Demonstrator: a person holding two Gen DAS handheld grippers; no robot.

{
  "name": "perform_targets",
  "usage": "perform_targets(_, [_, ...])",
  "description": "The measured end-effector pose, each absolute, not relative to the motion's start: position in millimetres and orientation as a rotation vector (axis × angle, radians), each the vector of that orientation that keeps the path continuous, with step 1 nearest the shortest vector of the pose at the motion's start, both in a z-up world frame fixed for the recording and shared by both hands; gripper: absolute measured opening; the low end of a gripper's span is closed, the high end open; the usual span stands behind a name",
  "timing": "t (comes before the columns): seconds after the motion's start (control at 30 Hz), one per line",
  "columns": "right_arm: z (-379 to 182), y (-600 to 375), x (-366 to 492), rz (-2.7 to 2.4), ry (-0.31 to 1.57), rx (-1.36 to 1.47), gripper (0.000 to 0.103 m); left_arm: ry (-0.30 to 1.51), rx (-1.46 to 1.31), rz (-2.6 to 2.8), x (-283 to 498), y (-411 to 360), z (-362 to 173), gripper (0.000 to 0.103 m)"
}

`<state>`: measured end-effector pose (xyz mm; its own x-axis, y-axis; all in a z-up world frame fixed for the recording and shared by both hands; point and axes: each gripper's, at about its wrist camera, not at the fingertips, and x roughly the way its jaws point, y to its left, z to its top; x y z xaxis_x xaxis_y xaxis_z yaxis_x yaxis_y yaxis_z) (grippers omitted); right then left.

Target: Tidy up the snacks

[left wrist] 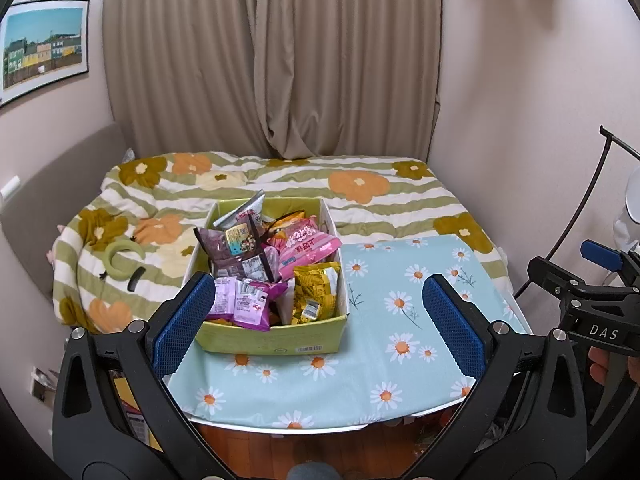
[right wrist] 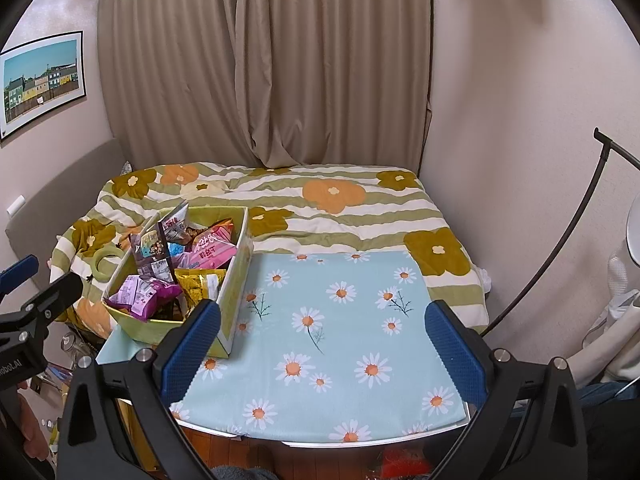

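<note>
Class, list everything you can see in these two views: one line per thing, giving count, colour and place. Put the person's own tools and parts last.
box: one, yellow-green, on the left of the cloth
snack packets: many, pink, purple, yellow, dark, piled in the box
cloth: one, light blue with daisies, covering the table
quilt: one, green-and-white stripes with orange and brown flowers, on the bed behind the table
ring: one, green, on the quilt left of the box
curtain: one, beige, behind the bed
picture: one, coloured houses, on the left wall
left gripper: one, black with blue pads, jaws open, before the box
right gripper: one, black with blue pads, jaws open, over the cloth
</note>
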<state>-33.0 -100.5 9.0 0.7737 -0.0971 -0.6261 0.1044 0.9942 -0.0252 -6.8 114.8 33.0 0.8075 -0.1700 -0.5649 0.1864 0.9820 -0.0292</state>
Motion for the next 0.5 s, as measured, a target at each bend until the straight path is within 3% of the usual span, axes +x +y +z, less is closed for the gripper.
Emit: perform_targets(0.5, [9.1,-103.0,-32.7,-0.107,0.676,0.014,0.102,0.617,0.034,-0.182,-6.3,125.2,27.7,0.103])
